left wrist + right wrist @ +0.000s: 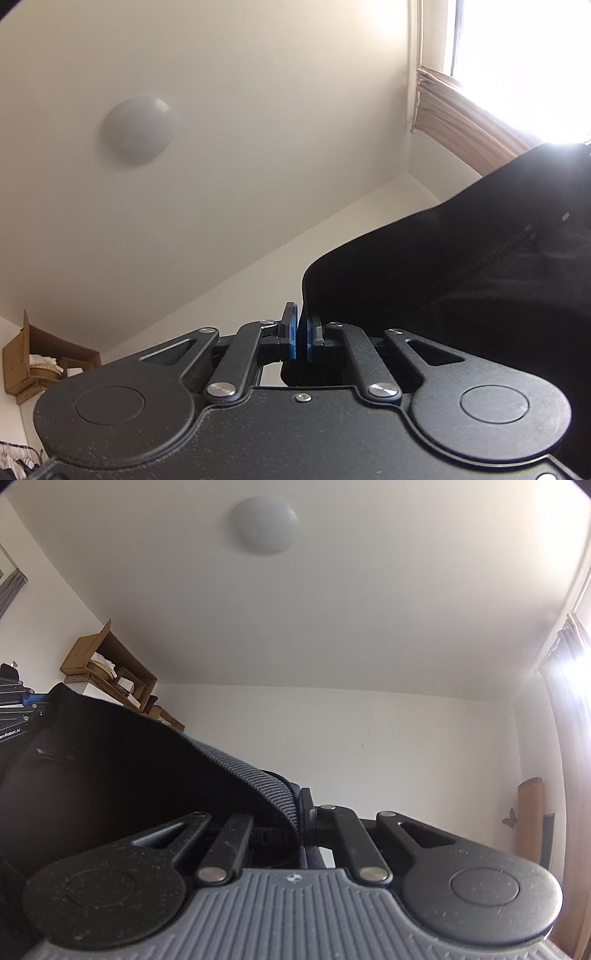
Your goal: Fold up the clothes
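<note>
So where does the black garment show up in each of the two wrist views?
Left wrist view: the black garment fills the right side, its edge pinched in the left gripper.
Right wrist view: it spans the left side, its ribbed band clamped in the right gripper.
Shared landmark: the round ceiling lamp.

My dark garment [461,280] runs off the right edge of the left camera's picture, so I cannot tell what kind of clothing it is or how far it hangs. In the right camera it [129,768] spills out past the left and bottom edges, and its ribbed band [258,779] covers the left finger of my right gripper [300,819]. My other gripper [14,709] shows there only as a sliver at the left edge, its printed lettering cut off. The window [517,55] is blown out white. The contents of the cardboard boxes [110,675] are too small to make out. My hands are hidden behind both cameras.
</note>
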Demonstrator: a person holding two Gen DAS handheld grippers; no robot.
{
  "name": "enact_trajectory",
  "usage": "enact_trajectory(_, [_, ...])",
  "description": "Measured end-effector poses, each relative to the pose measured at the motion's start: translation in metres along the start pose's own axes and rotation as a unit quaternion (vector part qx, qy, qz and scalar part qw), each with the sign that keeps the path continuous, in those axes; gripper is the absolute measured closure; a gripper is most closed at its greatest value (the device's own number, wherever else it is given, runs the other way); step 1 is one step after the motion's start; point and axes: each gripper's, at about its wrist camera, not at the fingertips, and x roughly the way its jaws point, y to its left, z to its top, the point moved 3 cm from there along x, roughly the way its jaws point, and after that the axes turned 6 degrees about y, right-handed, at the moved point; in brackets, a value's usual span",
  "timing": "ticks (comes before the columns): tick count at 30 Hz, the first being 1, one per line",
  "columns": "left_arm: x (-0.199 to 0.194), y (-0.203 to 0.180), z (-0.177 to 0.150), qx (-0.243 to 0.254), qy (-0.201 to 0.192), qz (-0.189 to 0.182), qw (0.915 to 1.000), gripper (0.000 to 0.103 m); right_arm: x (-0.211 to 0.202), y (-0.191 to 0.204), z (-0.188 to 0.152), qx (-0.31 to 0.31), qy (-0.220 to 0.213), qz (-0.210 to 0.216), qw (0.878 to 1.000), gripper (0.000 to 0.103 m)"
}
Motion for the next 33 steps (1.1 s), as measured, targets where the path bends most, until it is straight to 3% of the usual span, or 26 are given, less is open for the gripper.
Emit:
enact_trajectory(3, [0.039,-0.026,-0.026,-0.002,0.028,-0.013,0.9995,0.098,0.007,-0.003,0.009,-0.012,-0.009,-0.011,1.000,0.098])
enact_trajectory(7, [0.105,-0.070,-0.081,-0.003,0.089,-0.035,0.9955,0.098,0.060,-0.015,-0.033,-0.011,0.036,-0.032,0.999,0.098])
enact_trajectory(12, [0.202,-0.139,-0.165,-0.001,0.171,-0.060,0.9835,0.098,0.173,-0.035,-0.121,-0.006,0.130,-0.064,0.989,0.098])
enact_trajectory(18, [0.292,-0.223,-0.272,-0.010,0.262,-0.089,0.9608,0.098,0.307,-0.038,-0.247,-0.026,0.209,-0.119,0.970,0.098])
enact_trajectory(20, [0.312,-0.254,-0.315,-0.027,0.300,-0.100,0.9482,0.098,0.339,-0.035,-0.288,-0.031,0.228,-0.130,0.964,0.098])
enact_trajectory(25, [0.321,-0.338,-0.431,-0.069,0.424,-0.152,0.8902,0.098,0.392,-0.012,-0.415,-0.027,0.320,-0.125,0.939,0.096])
enact_trajectory(27, [0.315,-0.347,-0.454,-0.078,0.446,-0.164,0.8766,0.094,0.395,-0.004,-0.462,-0.019,0.354,-0.119,0.927,0.090])
enact_trajectory(29, [0.289,-0.322,-0.468,-0.087,0.461,-0.182,0.8641,0.076,0.399,0.004,-0.508,-0.010,0.389,-0.112,0.914,0.075])
enact_trajectory(30, [0.272,-0.307,-0.470,-0.092,0.462,-0.194,0.8604,0.073,0.398,0.009,-0.528,-0.004,0.404,-0.106,0.909,0.059])
enact_trajectory(31, [0.254,-0.294,-0.474,-0.098,0.465,-0.200,0.8570,0.067,0.385,0.015,-0.531,0.009,0.409,-0.090,0.908,0.044])
enact_trajectory(33, [0.230,-0.277,-0.485,-0.127,0.473,-0.201,0.8486,0.063,0.363,0.026,-0.528,0.019,0.411,-0.062,0.909,0.031])
